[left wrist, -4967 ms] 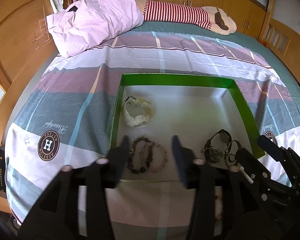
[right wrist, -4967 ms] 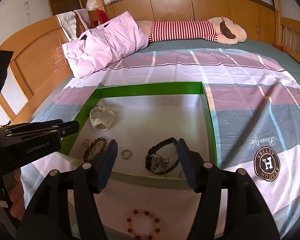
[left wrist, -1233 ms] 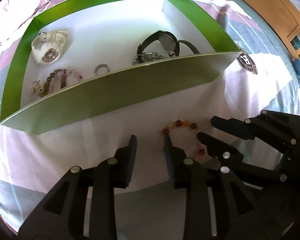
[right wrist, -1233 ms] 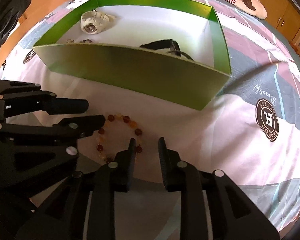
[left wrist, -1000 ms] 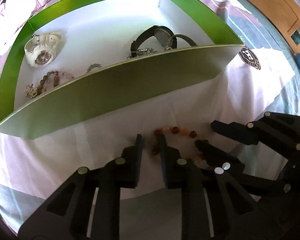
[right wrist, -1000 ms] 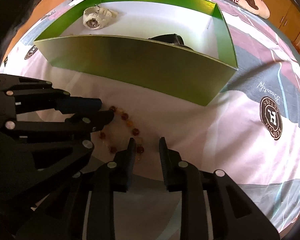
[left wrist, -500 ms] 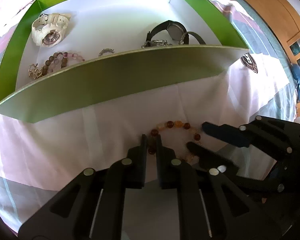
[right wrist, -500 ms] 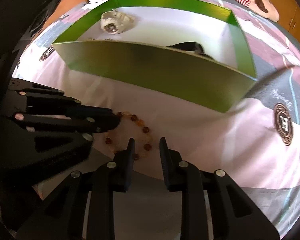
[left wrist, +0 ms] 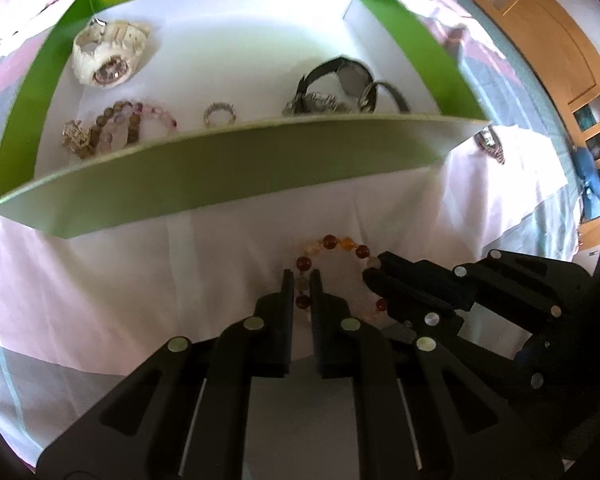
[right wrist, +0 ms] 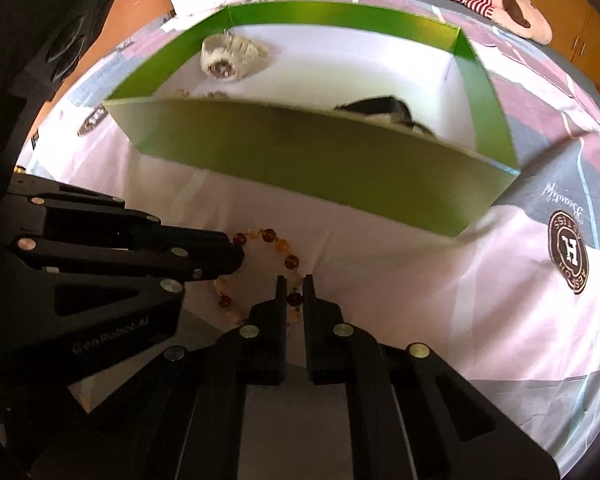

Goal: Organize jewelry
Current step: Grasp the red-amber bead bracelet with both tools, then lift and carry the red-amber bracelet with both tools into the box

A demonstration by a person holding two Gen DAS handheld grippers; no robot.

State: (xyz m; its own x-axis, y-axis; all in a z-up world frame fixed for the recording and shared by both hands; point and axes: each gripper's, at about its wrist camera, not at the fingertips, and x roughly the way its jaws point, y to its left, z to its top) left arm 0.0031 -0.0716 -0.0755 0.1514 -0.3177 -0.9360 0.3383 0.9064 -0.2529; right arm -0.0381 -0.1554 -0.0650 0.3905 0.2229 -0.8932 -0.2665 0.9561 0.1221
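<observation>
Amber bead bracelet [left wrist: 331, 245] lies on the bedspread [left wrist: 100, 280] just in front of the green box's [left wrist: 236, 172] near wall, pinched at opposite sides: the left gripper [left wrist: 301, 280] is clenched on its left beads, the right gripper [right wrist: 294, 285] on its right beads, both angled low from the bed's near edge. Only the left view shows the box's contents fully: white watch [left wrist: 106, 58], mixed bead bracelet [left wrist: 120, 126], ring [left wrist: 219, 114], black watches [left wrist: 343, 88]. Round beads run dark red to pale yellow.
</observation>
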